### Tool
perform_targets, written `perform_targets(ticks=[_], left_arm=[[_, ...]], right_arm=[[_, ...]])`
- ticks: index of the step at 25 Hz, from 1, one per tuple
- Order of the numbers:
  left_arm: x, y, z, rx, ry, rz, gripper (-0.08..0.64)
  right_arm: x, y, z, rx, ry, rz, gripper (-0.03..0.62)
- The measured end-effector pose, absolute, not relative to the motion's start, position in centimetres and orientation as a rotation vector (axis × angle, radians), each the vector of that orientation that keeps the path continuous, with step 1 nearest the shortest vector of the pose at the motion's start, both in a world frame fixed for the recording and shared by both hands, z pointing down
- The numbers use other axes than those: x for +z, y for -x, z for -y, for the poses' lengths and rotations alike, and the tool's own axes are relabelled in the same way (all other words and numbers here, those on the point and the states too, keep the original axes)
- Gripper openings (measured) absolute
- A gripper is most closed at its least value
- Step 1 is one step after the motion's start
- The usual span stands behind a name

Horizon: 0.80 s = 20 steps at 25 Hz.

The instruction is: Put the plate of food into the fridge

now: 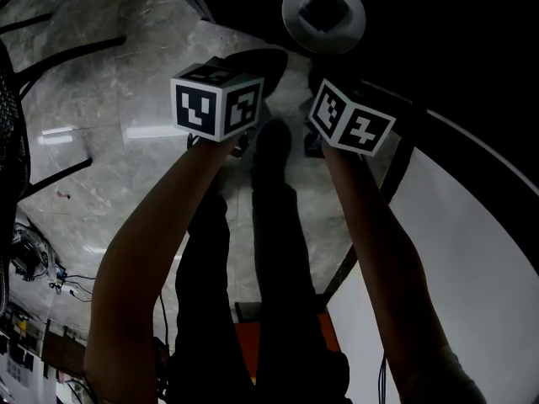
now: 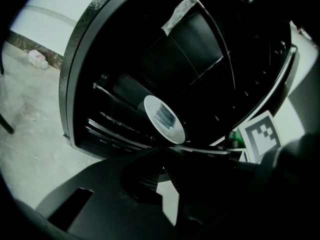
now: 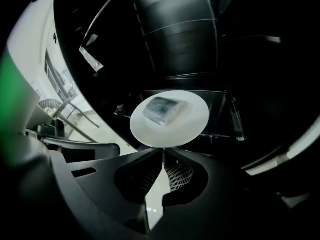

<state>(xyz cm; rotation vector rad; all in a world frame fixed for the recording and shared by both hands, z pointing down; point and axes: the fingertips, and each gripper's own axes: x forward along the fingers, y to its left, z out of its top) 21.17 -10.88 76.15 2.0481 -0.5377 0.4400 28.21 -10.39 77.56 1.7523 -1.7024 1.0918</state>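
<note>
Dim, hard-contrast frames, the blacks crushed to nothing.
In the head view the pale floor [image 1: 126,91] takes streaks of overhead glare (one bright bar near its left edge); in both gripper views the fridge [image 3: 175,39] interior is almost lightless, with only the shelf edges [image 2: 112,129] catching thin highlights; the white plate [image 3: 172,126] is the brightest patch, close to blown out; the food [image 3: 162,109] on it looks soft and smeary; wide-angle bending curves every straight line; corners vignette to black; a green blur [image 3: 12,109] smears the right gripper view's left edge.

fridge [image 3: 175,34] mouth open ahead, wire shelf [image 2: 117,132] rails crossing low, plate [image 3: 195,119] filling the middle
</note>
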Motion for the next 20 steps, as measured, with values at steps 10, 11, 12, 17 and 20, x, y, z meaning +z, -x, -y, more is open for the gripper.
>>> perform_targets(ticks=[10, 11, 12, 17, 20], left_arm=[[75.8, -20.9, 10.7, 0.478, -2.09, 0.508, 0.011], [76.0, -20.6, 10.6, 0.487, -2.089, 0.507, 0.011], [76.2, -20.3, 10.4, 0.494, -2.086, 0.509, 0.011], [76.6, -18.8, 9.8, 0.504, -2.079, 0.517, 0.011], [76.7, -18.2, 9.2, 0.51, -2.079, 0.514, 0.011]], right_arm=[[77.8, -28.4, 11.7, 1.064, -1.704, 1.712, 0.031], [77.8, -28.4, 11.9, 1.068, -1.701, 1.716, 0.031], [77.8, -28.3, 12.1, 1.072, -1.696, 1.72, 0.031], [77.7, -28.5, 13.2, 1.081, -1.678, 1.729, 0.031], [77.7, -28.8, 13.4, 1.08, -1.677, 1.725, 0.031]])
